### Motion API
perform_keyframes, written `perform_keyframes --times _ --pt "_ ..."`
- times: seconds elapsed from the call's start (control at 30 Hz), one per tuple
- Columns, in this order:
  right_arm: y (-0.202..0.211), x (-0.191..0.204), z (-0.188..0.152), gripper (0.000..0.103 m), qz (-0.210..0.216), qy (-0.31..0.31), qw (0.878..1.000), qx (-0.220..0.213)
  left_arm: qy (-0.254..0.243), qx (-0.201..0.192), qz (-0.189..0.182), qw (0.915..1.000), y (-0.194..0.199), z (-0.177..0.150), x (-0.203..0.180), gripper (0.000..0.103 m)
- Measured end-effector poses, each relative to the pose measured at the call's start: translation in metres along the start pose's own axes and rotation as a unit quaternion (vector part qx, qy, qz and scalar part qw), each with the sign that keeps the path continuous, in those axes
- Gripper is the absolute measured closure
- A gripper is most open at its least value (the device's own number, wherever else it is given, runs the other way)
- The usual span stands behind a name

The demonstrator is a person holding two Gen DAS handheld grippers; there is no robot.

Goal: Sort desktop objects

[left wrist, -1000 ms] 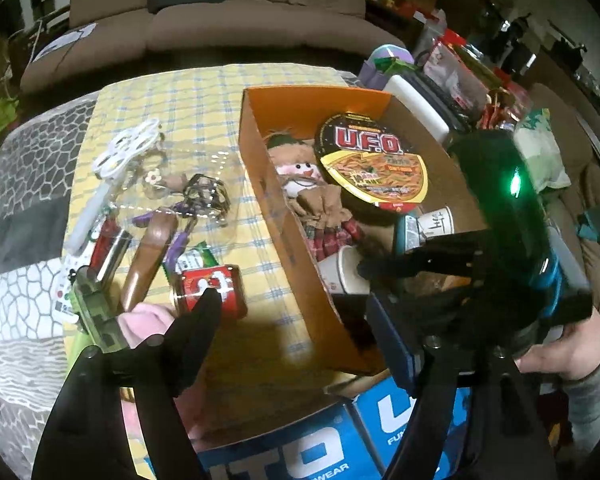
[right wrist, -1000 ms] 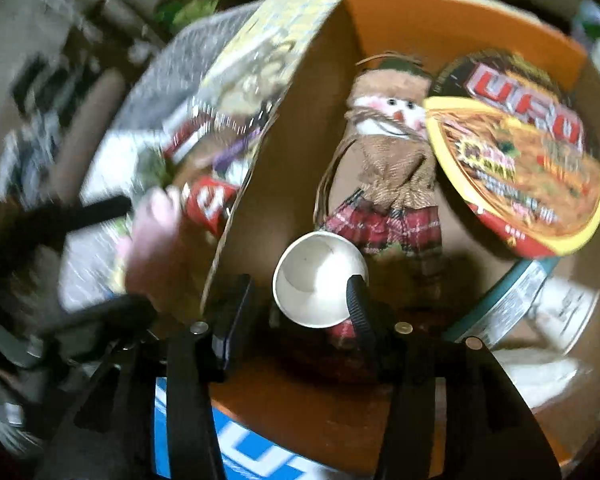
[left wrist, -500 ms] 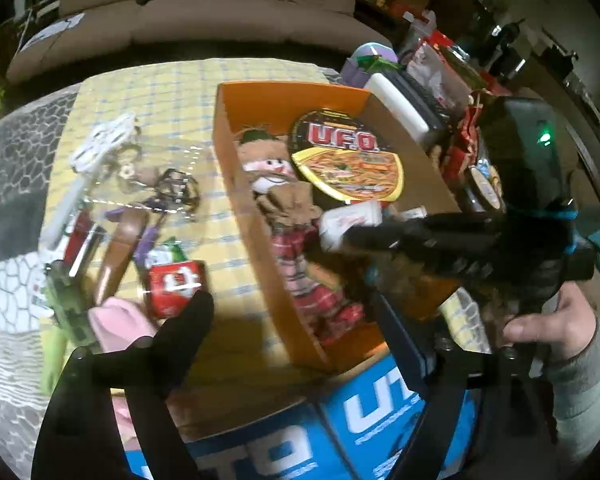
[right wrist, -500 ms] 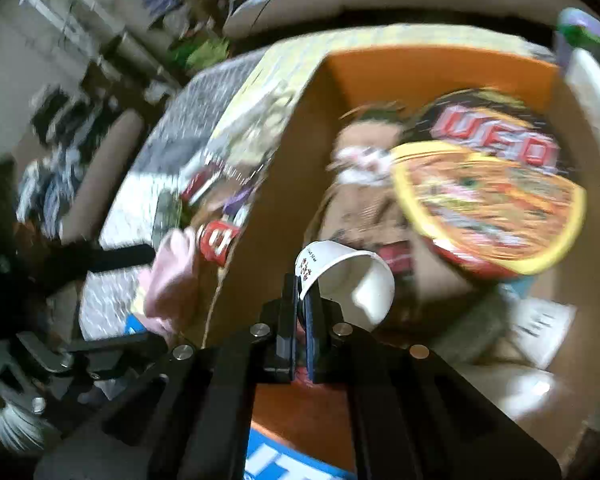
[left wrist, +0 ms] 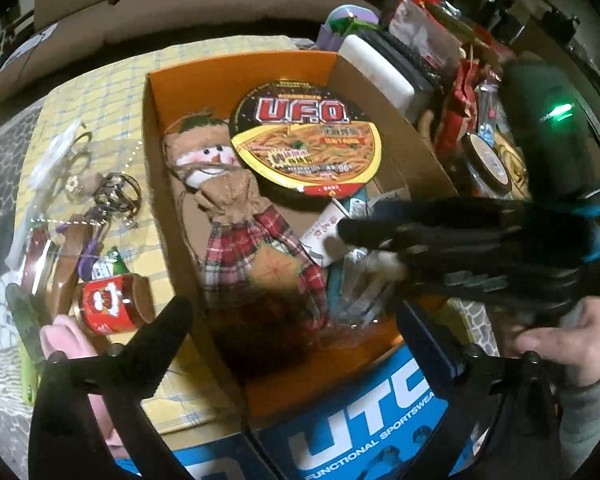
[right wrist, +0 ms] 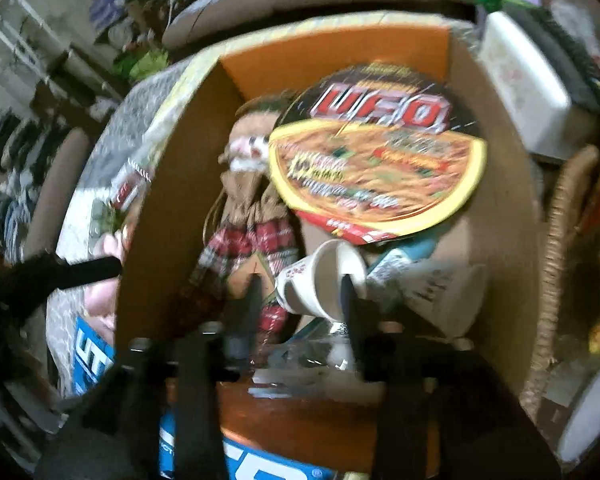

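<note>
An orange cardboard box (left wrist: 236, 76) (right wrist: 332, 46) holds a U.F.O. noodle bowl (left wrist: 306, 136) (right wrist: 376, 152), a snowman doll (left wrist: 224, 200) (right wrist: 252, 216) and a white paper cup (left wrist: 326, 236) (right wrist: 320, 280) lying tilted on its side. My right gripper (right wrist: 300, 292) is open inside the box, one finger in the cup's mouth and the other outside its wall. From the left wrist view the right gripper (left wrist: 356, 236) reaches in from the right. My left gripper (left wrist: 292, 320) is open and empty above the box's near end.
Left of the box on the yellow checked cloth (left wrist: 100, 100) lie a red can (left wrist: 108, 310), a pink item (left wrist: 66, 340), keys, clips and small tools. A blue box (left wrist: 360, 432) sits at the near edge. Cluttered snacks and a white case (left wrist: 380, 68) stand right.
The right gripper was shut on the cup's rim half a second ago; its jaws now stand apart and the cup lies lower in the box beside the doll.
</note>
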State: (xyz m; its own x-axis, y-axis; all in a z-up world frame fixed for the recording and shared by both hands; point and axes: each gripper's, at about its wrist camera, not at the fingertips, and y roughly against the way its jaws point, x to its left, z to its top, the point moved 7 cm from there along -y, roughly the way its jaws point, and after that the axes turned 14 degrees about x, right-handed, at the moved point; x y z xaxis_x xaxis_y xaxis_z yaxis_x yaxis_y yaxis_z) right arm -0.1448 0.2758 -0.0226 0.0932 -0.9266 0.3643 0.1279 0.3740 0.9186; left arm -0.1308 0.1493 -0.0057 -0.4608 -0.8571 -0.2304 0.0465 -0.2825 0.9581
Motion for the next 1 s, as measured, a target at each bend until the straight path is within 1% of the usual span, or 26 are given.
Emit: perform_keyframes --times 0.07,0.13,0.17,0.2,0.27,0.37,0.43,0.47,0.5,0.57,0.7,0.83,0.87,1.0 --pt "0.018 -0.002 -0.007 0.053 0.021 -0.012 0.999 -0.021 0.000 0.000 0.001 1.0000 -0.001 -0.003 -0.003 0.000" --pt "0.034 -0.005 -0.019 0.049 0.028 -0.015 0.999 -0.039 -0.002 -0.003 0.000 1.0000 0.000 -0.006 -0.008 0.000" --pt "0.040 -0.004 -0.023 0.041 0.026 -0.015 0.999 -0.043 -0.003 -0.004 0.001 1.0000 0.002 -0.007 -0.010 0.000" --pt "0.045 -0.004 -0.030 0.030 0.020 -0.014 0.999 -0.049 -0.005 -0.007 0.002 1.0000 0.003 -0.009 -0.014 0.000" --pt "0.052 -0.002 -0.045 0.019 0.014 -0.009 0.998 -0.055 -0.010 -0.009 0.002 0.9999 0.005 -0.014 -0.022 0.000" --pt "0.055 0.001 -0.068 0.019 0.004 -0.005 0.998 -0.056 -0.017 -0.008 0.009 0.9998 0.007 -0.025 -0.033 0.000" --pt "0.057 0.005 -0.082 0.015 -0.009 -0.001 0.998 -0.061 -0.018 -0.012 0.017 0.9996 0.011 -0.035 -0.037 0.000" --pt "0.059 0.009 -0.090 0.012 -0.008 -0.002 0.998 -0.067 -0.017 -0.016 0.026 0.9994 0.013 -0.043 -0.039 0.000" --pt "0.062 0.011 -0.097 0.006 -0.003 -0.001 0.998 -0.070 -0.015 -0.019 0.030 0.9993 0.015 -0.049 -0.039 0.000" --pt "0.061 0.021 -0.112 0.000 0.005 0.000 0.997 -0.074 -0.004 -0.023 0.033 0.9992 0.020 -0.065 -0.035 0.000" --pt "0.057 0.042 -0.133 0.000 -0.007 0.003 0.996 -0.087 0.025 -0.038 0.050 0.9977 0.030 -0.097 -0.015 0.000" --pt "0.041 0.061 -0.147 0.000 -0.019 -0.002 0.996 -0.092 0.066 -0.042 0.054 0.9955 0.034 -0.129 0.017 0.000" --pt "0.035 0.065 -0.149 0.000 -0.026 -0.005 0.995 -0.093 0.079 -0.047 0.058 0.9941 0.035 -0.138 0.028 0.000" --pt "0.017 0.077 -0.152 0.000 -0.068 -0.004 0.992 -0.104 0.113 -0.078 0.069 0.9881 0.040 -0.158 0.056 0.000"
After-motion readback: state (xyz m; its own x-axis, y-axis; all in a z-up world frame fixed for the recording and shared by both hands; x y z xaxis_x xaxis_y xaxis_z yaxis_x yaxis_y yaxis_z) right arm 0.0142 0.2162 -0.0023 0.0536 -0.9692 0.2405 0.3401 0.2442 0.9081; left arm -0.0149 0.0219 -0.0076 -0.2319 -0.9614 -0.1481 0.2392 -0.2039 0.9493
